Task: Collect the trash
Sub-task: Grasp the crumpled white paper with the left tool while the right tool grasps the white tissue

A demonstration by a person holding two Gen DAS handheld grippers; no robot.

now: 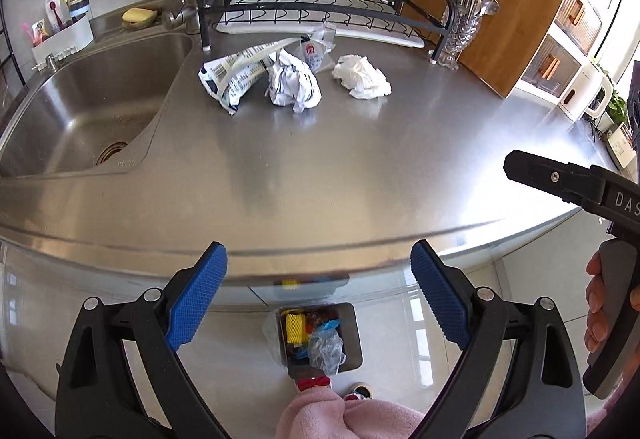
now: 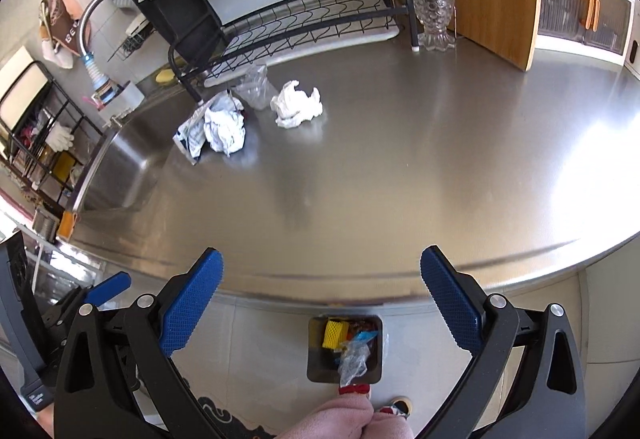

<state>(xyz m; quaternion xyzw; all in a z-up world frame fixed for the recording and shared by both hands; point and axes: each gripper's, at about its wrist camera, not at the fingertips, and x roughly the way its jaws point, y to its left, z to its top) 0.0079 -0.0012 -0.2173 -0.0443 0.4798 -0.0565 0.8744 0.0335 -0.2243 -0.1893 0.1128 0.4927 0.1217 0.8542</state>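
1. Nearest, the left gripper [image 1: 320,303] and right gripper [image 2: 322,305] both gape wide, holding nothing, above the bin [image 2: 345,349] on the floor.
2. Four scraps remain near the counter's [image 1: 360,167] back edge: a crumpled paper ball [image 1: 294,85], a white tissue [image 1: 362,77], a printed wrapper [image 1: 230,75], a clear bag [image 1: 316,49].
3. Best reach forward and pinch the nearest wad at its middle.

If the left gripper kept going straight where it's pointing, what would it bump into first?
Probably the front edge of the steel counter. The open left gripper points down at it with nothing between; depth is hard to judge.
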